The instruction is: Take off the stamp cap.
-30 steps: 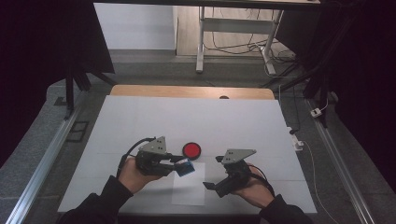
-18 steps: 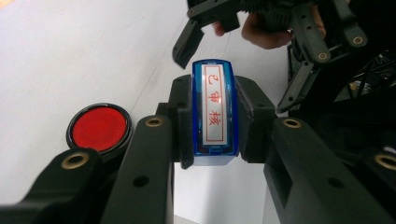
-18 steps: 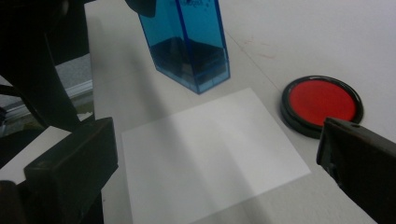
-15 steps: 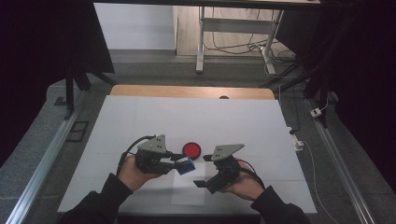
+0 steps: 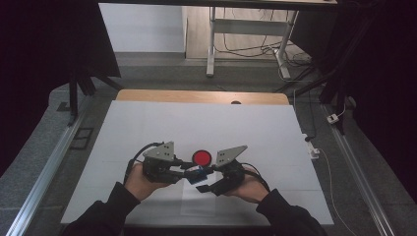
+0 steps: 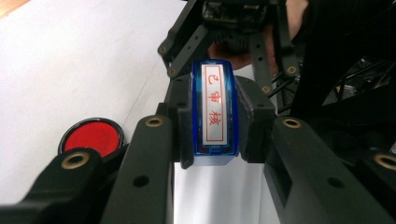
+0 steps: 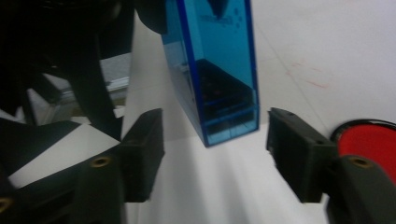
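Left gripper (image 5: pixel 189 172): clenched on the blue stamp (image 6: pixel 213 112); its two black pads press the stamp's two long sides, as the left gripper view shows.
Blue stamp: a small see-through blue box with a white label and red signs on top; it is held up off the table (image 5: pixel 147 123), near the table's front edge, about the middle of that edge; the right gripper view shows its blue side (image 7: pixel 217 70) tilted, with a dark block inside near the lower end.
Right gripper (image 5: pixel 205 186): not gripping yet — its jaws have just been closing; the stamp's lower end sits between the two pads, with a gap on each side.
Red pad (image 5: pixel 201 158): a round red disc in a black ring; it lies flat on the table, just behind the two grippers and between their grey plates; it also shows at the left of the left gripper view (image 6: pixel 92 136) and at the right of the right gripper view (image 7: pixel 369 142).
White sheet (image 5: pixel 199 204): lies flat on the table by the front edge — right under the stamp and the grippers.
Hands: the left hand (image 5: pixel 140 181) and the right hand (image 5: pixel 251 186) each hold a gripper; dark sleeves come in from the front edge.
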Demonstrator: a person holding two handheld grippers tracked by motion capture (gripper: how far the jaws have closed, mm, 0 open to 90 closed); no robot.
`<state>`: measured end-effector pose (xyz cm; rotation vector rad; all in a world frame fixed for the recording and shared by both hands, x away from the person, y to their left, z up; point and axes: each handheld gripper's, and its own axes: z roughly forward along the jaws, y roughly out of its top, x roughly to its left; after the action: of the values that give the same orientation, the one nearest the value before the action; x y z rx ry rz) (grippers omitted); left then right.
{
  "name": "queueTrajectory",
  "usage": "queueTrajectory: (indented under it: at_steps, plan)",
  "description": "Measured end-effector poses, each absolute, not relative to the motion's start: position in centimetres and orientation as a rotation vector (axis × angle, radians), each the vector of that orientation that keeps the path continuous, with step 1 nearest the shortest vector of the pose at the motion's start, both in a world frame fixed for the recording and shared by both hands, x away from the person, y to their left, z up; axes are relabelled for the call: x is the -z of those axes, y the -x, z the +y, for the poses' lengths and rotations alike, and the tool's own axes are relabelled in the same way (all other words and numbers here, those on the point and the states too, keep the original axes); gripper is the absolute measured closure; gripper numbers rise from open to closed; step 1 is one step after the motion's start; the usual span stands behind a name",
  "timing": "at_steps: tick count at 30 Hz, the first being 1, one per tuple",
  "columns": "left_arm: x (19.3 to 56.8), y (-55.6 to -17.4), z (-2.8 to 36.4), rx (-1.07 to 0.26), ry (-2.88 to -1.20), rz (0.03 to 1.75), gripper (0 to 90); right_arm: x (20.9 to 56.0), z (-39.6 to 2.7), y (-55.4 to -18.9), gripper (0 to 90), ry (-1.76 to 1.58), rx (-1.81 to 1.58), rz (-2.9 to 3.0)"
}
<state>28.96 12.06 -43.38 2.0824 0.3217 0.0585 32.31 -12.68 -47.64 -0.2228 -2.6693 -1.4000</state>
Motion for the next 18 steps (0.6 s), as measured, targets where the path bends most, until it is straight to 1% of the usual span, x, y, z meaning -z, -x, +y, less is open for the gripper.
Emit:
queueTrajectory:
  at_steps: [5, 14, 18]
  plan:
    - [43.43, -28.97, 12.07, -0.056, -2.078, 0.309, 70.4, 47.66, -12.42, -32.61, 50.6, 0.18, 1.419, -2.628]
    - [43.39, -28.82, 12.03, -0.065, -2.069, 0.271, 70.4, 47.65, -12.51, -32.89, 58.2, 0.128, 1.455, -2.582]
    - [43.38, -28.77, 12.1, -0.075, -2.061, 0.257, 70.5, 47.57, -12.54, -32.93, 63.4, 0.113, 1.462, -2.558]
